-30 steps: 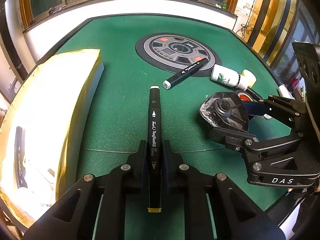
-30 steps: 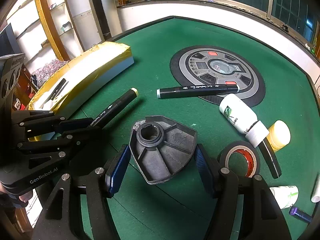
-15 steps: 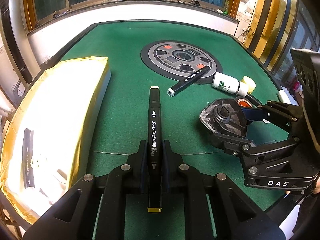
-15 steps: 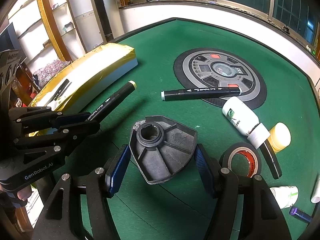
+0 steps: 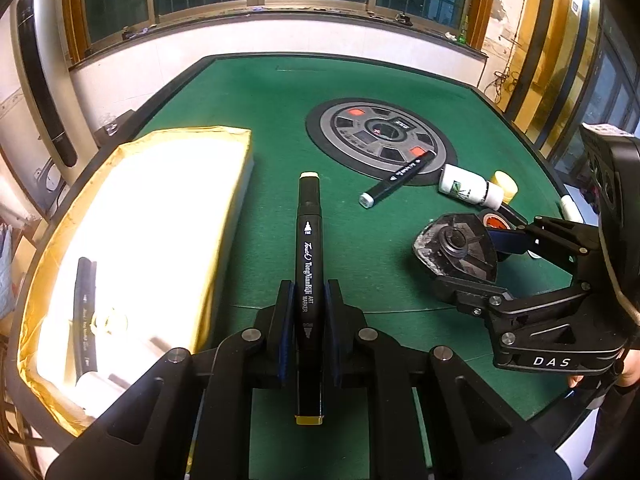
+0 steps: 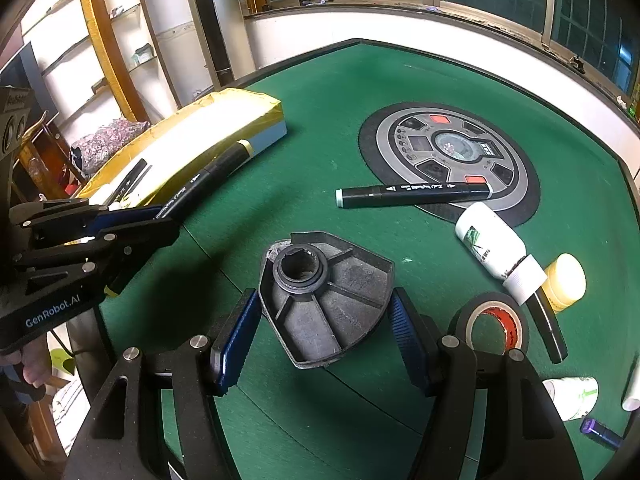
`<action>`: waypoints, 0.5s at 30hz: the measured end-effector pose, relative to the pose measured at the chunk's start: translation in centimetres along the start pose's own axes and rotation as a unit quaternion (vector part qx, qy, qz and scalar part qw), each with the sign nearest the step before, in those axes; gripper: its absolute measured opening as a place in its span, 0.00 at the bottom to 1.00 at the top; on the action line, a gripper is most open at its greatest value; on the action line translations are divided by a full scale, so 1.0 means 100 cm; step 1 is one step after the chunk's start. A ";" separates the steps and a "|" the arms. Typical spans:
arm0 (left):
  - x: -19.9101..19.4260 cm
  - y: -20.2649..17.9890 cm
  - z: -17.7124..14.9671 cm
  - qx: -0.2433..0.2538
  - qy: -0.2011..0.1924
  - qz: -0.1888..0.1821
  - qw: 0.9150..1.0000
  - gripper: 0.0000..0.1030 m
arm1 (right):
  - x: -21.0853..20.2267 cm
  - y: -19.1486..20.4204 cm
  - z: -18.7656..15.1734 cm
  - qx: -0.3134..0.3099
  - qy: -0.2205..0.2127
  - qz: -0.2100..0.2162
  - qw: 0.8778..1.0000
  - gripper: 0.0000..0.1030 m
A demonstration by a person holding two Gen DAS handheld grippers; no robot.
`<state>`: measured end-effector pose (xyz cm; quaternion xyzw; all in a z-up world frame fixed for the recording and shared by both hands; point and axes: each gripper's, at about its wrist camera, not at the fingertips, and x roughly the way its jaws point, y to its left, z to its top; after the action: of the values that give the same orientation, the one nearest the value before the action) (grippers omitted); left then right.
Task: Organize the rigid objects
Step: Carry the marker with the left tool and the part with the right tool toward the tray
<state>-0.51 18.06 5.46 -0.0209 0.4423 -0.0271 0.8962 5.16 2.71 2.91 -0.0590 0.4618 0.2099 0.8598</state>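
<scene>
Clamping a black marker (image 5: 308, 280) in the left claw (image 5: 308, 320), right claw (image 6: 324, 320) pinching a fan-shaped part (image 6: 324, 300) beside tape roll (image 6: 490, 326).

Green felt table (image 6: 320, 120) set with scattered supplies.
A yellow-taped box (image 6: 224, 128), marker (image 6: 414, 194), white bottle (image 6: 490, 246) and tape roll (image 6: 460, 320) lie on it.

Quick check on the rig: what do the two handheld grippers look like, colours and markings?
Both are matte black linkage frames with silver rivets and blue ribbed finger pads. The left gripper carries white "GenRobot.AI" lettering; the right gripper reads "DAS". No cables visible.
</scene>
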 end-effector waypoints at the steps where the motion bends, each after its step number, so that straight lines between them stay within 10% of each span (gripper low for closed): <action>1: 0.000 0.002 0.000 -0.002 -0.001 0.001 1.000 0.12 | 0.000 0.001 0.001 -0.001 0.000 0.001 1.000 0.58; 15: -0.015 0.024 -0.003 -0.020 -0.013 0.024 0.999 0.12 | 0.007 0.024 0.015 -0.021 -0.008 0.019 1.000 0.58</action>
<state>-1.56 20.56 6.29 -0.0282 0.4318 0.0033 0.9015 5.66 5.53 3.46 -0.0669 0.4515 0.2365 0.8577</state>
